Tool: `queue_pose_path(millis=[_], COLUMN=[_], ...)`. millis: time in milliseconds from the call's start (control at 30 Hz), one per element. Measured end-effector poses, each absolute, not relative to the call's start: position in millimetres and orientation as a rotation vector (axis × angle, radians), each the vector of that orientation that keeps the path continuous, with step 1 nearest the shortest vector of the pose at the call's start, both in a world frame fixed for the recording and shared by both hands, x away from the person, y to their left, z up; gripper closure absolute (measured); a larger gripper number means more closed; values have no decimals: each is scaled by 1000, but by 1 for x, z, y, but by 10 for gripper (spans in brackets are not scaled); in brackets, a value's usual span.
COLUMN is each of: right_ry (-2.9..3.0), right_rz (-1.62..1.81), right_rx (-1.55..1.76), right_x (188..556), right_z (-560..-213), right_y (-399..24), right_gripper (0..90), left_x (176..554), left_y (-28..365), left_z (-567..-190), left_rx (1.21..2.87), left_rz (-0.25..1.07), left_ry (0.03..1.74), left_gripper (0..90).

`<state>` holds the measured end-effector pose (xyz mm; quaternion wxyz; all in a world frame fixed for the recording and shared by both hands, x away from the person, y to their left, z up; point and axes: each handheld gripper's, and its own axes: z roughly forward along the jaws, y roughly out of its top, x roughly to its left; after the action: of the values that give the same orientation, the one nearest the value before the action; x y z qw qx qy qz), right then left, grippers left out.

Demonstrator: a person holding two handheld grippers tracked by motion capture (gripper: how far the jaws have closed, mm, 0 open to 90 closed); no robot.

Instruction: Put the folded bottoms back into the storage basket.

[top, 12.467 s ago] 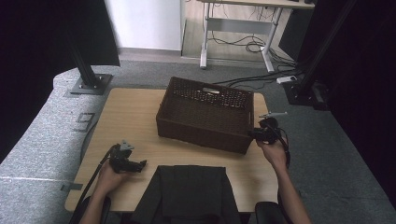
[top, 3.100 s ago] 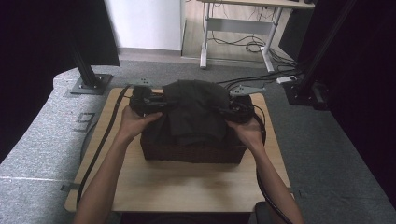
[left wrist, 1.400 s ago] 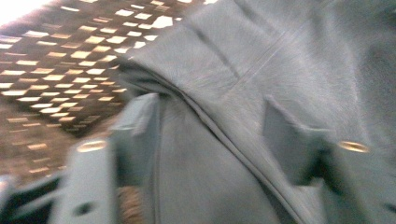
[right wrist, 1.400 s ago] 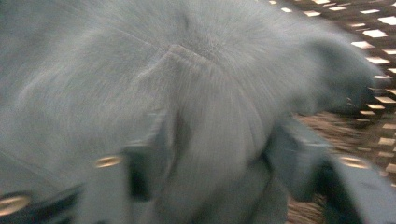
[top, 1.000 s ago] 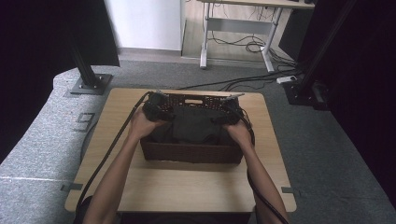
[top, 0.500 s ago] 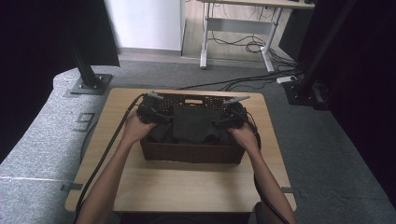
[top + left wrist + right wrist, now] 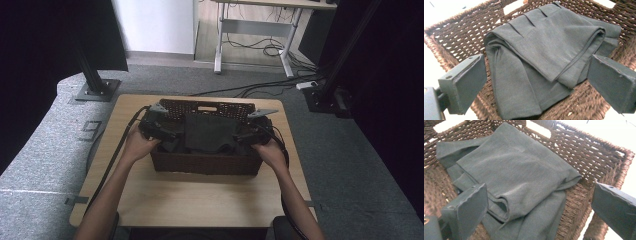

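Folded dark grey cloth (image 7: 209,132) lies inside the brown wicker basket (image 7: 205,162), which stands on the pale wooden surface (image 7: 200,200) towards its far half. The cloth rests on the basket's floor in several layers (a few pleats show along one edge in the left gripper view), with one folded corner lying over another layer beneath it.

At the basket's left end the person's left gripper (image 7: 170,136) hangs just over the rim, and at the right end the right gripper (image 7: 241,137) does the same, each held in a hand with the forearm coming in from the near side of the surface. In both gripper views the jaws stand spread wide, having just been opening, with the cloth (image 7: 541,57) lying loose below and between them; the pads (image 7: 465,82) press on nothing. From the right gripper view the cloth (image 7: 514,175) sits against the woven wall, near a handle slot in the rim.
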<state>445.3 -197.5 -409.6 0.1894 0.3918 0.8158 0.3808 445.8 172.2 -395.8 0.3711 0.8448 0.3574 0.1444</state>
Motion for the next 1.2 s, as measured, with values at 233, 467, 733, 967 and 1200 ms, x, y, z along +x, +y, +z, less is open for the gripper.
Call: queue_pose_path(millis=[233,467,733,967,1200], right_ry=[2290,2282,2279,2270,2267], right_rz=[1071,1084,1088,1090,1087], right_rx=[1082,1073,1068,1069,1071], right_x=[433,420,405,391,379], right_z=[-407,-406,-407,-408,-412], right_y=[-204,-211,-220,-229,-238], right_gripper=[8,8,9,8,8], left_x=[436,423,406,391,378], left_y=[181,190,203,216,223], left_z=[-397,-397,-397,-399,-407], left_rx=[2168,2160,2123,2088,2103], left_rz=[407,429,436,442,449], left_ry=[909,899,901,905,902], left_gripper=[25,23,23,20,20])
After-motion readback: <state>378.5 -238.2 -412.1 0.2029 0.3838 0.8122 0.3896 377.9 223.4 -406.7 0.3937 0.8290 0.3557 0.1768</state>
